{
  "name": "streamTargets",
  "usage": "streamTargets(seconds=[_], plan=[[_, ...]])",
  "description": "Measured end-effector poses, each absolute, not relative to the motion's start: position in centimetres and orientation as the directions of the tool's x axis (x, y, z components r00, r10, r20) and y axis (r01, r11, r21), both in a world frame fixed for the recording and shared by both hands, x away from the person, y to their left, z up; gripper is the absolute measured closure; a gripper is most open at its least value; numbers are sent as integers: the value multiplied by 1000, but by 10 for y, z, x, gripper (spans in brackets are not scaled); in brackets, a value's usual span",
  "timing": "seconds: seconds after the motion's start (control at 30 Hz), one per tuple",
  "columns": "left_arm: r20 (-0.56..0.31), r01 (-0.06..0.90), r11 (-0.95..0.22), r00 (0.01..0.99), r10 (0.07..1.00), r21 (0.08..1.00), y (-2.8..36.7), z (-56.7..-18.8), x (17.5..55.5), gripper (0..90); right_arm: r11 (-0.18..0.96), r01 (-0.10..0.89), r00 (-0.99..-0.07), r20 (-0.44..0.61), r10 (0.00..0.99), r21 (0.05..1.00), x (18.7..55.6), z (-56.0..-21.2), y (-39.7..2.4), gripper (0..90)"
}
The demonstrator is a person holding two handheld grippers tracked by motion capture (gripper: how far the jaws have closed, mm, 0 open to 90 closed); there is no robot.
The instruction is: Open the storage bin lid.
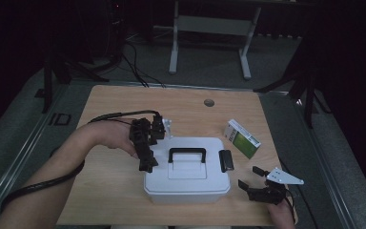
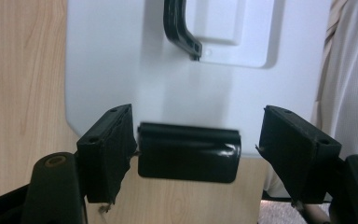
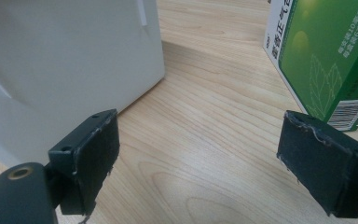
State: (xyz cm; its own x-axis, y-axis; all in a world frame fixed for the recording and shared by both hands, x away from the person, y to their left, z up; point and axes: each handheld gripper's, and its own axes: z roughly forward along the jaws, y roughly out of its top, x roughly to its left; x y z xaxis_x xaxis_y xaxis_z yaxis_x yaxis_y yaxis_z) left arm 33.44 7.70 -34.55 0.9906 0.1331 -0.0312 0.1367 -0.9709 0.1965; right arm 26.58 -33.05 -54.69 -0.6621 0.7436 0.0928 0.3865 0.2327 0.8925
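A white lidded box (image 1: 187, 183) with a black carry handle (image 1: 187, 153) stands mid-table. My left gripper (image 1: 147, 163) hangs over the box's left end. In the left gripper view its jaws (image 2: 196, 126) stand open on either side of the black side latch (image 2: 188, 151); the left pad is close against the latch's end and the right pad is well apart. The matching latch (image 1: 225, 160) sits on the box's right end. My right gripper (image 1: 249, 177) rests low at the front right, open with nothing between its fingers (image 3: 198, 140), with the box wall (image 3: 65, 60) to its left.
A green and white carton (image 1: 242, 138) lies right of the box, close ahead of my right gripper (image 3: 326, 56). A round hole (image 1: 209, 102) marks the far middle of the wooden table (image 1: 109, 191). Desk legs and cables stand on the floor beyond.
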Motion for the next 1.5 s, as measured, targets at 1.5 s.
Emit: streamTargets(seconds=[1.5], plan=[[-50, 37, -992, 998, 31, 119, -15, -360, 351, 583, 241, 386, -677, 96, 730, 890, 266, -547, -330, 122]])
